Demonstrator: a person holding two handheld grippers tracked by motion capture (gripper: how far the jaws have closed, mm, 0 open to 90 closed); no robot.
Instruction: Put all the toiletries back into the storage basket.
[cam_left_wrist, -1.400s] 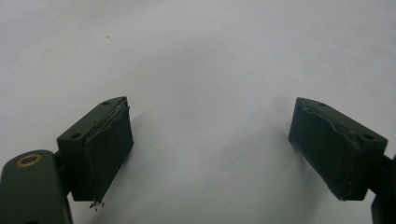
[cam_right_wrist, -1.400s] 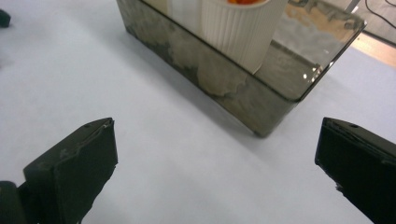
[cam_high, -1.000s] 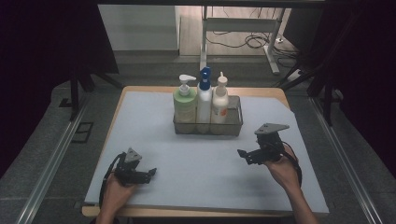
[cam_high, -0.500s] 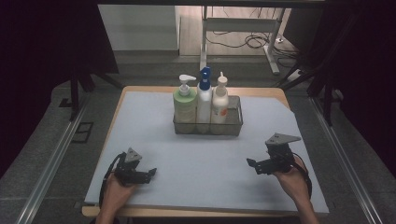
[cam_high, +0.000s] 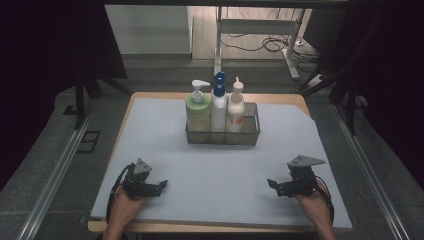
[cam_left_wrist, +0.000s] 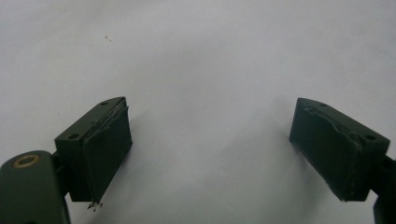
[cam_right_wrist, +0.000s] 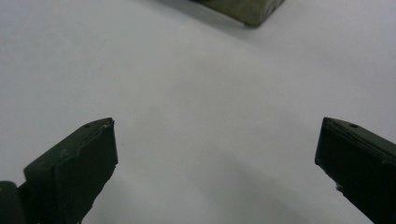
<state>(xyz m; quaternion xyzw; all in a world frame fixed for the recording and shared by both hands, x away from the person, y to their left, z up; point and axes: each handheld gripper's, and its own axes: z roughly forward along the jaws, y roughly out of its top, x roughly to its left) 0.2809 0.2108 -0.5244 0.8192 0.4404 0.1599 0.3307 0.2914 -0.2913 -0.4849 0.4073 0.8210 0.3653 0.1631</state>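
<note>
Nearest us, the left gripper (cam_high: 161, 186) and right gripper (cam_high: 271, 184) both sit low on the white mat (cam_high: 150, 135), jaws spread wide with nothing in them. Further back, well apart from both, the wire basket (cam_high: 250, 136) holds three bottles upright in a row.

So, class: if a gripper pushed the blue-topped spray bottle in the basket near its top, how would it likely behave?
The spray bottle is tall and narrow, so it would probably tip. The bottles either side and the basket wall would likely stop it falling. Its smooth plastic may slip.
</note>
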